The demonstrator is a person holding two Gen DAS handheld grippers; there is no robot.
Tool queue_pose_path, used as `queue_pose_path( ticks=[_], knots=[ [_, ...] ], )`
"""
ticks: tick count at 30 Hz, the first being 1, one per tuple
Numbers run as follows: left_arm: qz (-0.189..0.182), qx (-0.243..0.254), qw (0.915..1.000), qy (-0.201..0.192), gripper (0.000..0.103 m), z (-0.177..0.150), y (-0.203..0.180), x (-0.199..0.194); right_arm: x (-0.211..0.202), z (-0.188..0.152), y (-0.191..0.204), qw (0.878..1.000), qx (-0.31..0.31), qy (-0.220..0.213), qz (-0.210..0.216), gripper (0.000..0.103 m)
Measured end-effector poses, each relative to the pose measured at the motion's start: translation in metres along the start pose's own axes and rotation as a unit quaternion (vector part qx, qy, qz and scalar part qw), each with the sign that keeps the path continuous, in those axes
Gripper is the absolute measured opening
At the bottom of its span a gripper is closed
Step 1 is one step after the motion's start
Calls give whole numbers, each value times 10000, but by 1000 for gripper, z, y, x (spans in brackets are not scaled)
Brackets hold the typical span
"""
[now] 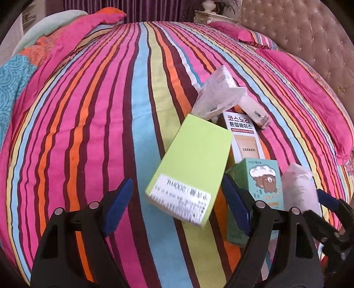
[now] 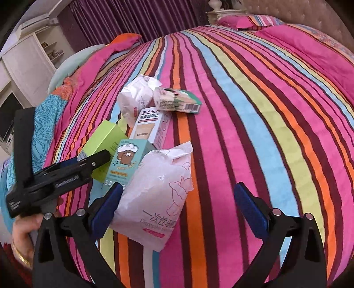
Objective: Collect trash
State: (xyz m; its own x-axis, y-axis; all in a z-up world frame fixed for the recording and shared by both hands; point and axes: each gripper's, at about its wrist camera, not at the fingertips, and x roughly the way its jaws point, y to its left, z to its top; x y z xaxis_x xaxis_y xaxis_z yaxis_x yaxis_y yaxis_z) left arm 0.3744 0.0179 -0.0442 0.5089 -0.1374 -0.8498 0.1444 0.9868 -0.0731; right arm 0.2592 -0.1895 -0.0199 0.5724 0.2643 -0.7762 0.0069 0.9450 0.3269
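A heap of trash lies on the striped bedspread (image 1: 88, 124). In the left wrist view, a lime green box (image 1: 192, 164) lies between the tips of my open left gripper (image 1: 177, 195). Behind it are a white COSNORI box (image 1: 243, 137), a crumpled white packet (image 1: 216, 95) and a teal bear box (image 1: 263, 181). In the right wrist view, my open right gripper (image 2: 179, 199) straddles a pale pink plastic packet (image 2: 154, 188), its left fingertip (image 2: 108, 201) against the packet's edge. The teal bear box (image 2: 128, 159), lime green box (image 2: 104, 141), a green-and-white carton (image 2: 177, 100) and the left gripper (image 2: 88, 164) also show.
Pink pillows (image 1: 309, 88) and a tufted headboard (image 1: 298, 28) are at the right. A folded quilt (image 1: 13, 84) lies at the bed's left side. A white cabinet (image 2: 28, 59) and purple curtains (image 2: 132, 17) stand beyond the bed.
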Motion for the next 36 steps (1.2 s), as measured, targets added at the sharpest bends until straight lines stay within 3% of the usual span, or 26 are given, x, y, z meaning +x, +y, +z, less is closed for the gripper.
queue_pose_path(
  ticks=[3, 9, 11, 14, 18, 28, 34, 36],
  knots=[
    [18, 41, 10000, 17, 80, 3, 0, 4, -3, -2, -14, 9998, 183, 47, 92, 95],
    [63, -3, 9999, 82, 78, 10, 3, 19, 16, 0, -17, 9939, 618, 565, 724, 95],
    [-16, -26, 9998, 200, 55, 11, 3, 26, 25, 2, -11, 9915, 623, 708, 898, 95],
    [-83, -75, 9996, 261, 52, 10, 3, 31, 39, 2, -1, 9861, 701, 895, 1212, 93],
    [-156, -78, 9996, 202, 51, 8, 7, 30, 45, 2, 5, 9748, 970, 912, 1791, 70],
    [-180, -172, 9997, -67, 51, -9, 11, 7, 5, 5, 7, 9858, 634, 252, 1531, 65],
    [-37, -109, 9996, -274, 51, -25, 9, -24, -17, -6, -3, 9995, 35, -57, 321, 65],
    [34, -97, 9993, -347, 51, -35, 7, -36, -20, -17, -13, 9998, -8, -41, 183, 65]
  ],
)
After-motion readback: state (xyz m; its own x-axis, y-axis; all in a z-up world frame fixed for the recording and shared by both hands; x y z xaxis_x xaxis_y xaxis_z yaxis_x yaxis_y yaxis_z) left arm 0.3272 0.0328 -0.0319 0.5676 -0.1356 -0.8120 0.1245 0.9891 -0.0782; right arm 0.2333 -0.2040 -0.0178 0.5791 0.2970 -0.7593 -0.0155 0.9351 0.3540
